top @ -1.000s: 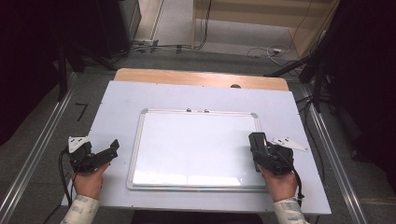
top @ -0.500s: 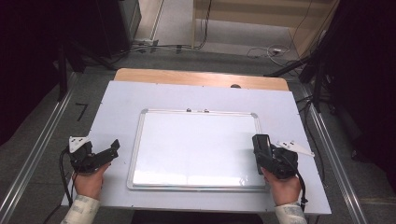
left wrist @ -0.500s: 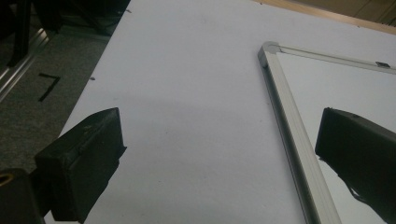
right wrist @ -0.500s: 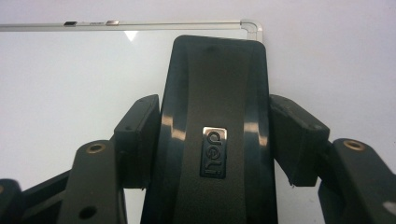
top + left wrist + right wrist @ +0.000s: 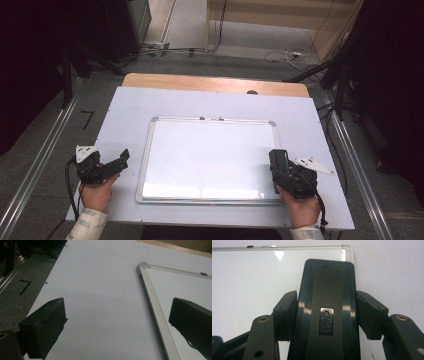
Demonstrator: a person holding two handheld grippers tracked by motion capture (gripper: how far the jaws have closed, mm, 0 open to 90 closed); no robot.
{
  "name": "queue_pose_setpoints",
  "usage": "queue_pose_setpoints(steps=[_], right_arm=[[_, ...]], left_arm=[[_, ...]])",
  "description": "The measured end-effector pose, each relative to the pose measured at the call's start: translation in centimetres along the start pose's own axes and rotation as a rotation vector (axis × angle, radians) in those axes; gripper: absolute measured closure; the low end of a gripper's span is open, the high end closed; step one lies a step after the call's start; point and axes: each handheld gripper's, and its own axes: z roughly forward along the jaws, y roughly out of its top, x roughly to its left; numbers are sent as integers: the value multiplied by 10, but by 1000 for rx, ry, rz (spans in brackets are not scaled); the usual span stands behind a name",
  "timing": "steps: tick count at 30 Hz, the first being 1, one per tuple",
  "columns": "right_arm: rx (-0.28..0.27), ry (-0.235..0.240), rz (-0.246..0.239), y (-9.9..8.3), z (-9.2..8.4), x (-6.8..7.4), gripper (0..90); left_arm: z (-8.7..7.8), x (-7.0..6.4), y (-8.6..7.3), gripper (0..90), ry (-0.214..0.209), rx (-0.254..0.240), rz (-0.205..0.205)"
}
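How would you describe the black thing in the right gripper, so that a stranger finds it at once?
Start at the whiteboard on the table. At its right edge, the right gripper is shut on a black eraser. It is glossy, with rounded corners and a small silver logo plate.

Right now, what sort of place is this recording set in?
Probably a lab or recording workspace, not a home: a white table bearing a whiteboard, cables trailing over grey carpet, and metal rails flanking the table.
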Motion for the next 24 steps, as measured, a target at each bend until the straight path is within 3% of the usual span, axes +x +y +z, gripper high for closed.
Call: queue_pose_setpoints(steps=[10, 15, 24], right_arm=[[18, -26, 5, -10, 5, 10, 367], [30, -56, -16, -16, 12, 14, 367], [46, -80, -10, -18, 17, 12, 367]], left_arm=[[1, -1, 0, 15, -3, 2, 1], [0, -1, 1, 15, -3, 1, 0], [1, -1, 1, 15, -4, -1, -1]])
